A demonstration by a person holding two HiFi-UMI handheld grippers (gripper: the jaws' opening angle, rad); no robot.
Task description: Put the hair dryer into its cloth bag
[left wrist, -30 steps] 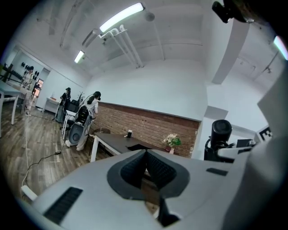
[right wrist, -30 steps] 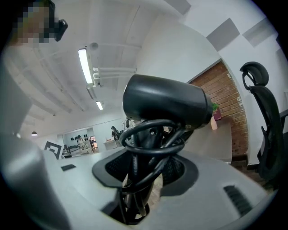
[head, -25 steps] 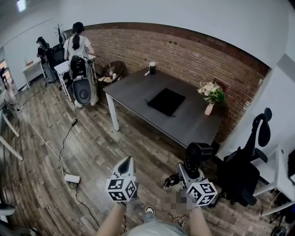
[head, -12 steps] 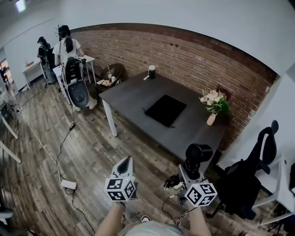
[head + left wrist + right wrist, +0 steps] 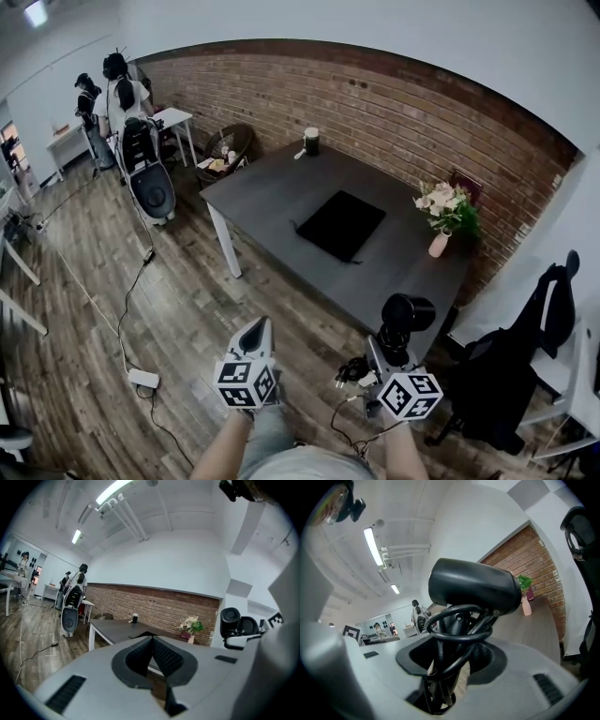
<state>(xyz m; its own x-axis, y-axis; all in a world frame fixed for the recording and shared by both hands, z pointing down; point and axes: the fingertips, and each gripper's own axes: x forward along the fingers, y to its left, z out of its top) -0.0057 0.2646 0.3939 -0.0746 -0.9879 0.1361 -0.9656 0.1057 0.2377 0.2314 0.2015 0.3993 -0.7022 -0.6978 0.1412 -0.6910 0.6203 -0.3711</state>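
Observation:
A black hair dryer stands upright in my right gripper, its cord coiled around the handle. In the right gripper view the jaws are shut on the handle and cord, with the dryer's barrel above my right gripper. My left gripper is shut and empty, held level beside the right one; its closed tips point toward the table. The black cloth bag lies flat on the dark grey table, ahead of both grippers and well apart from them.
A vase of flowers stands at the table's right end and a dark cup at its far edge. A black office chair is at the right. A power strip and cable lie on the wood floor. People work at far left.
Both grippers, the right with the dryer, have moved closer to the table, which now sits nearer in the head view. The people at far left have drifted further left in the picture.

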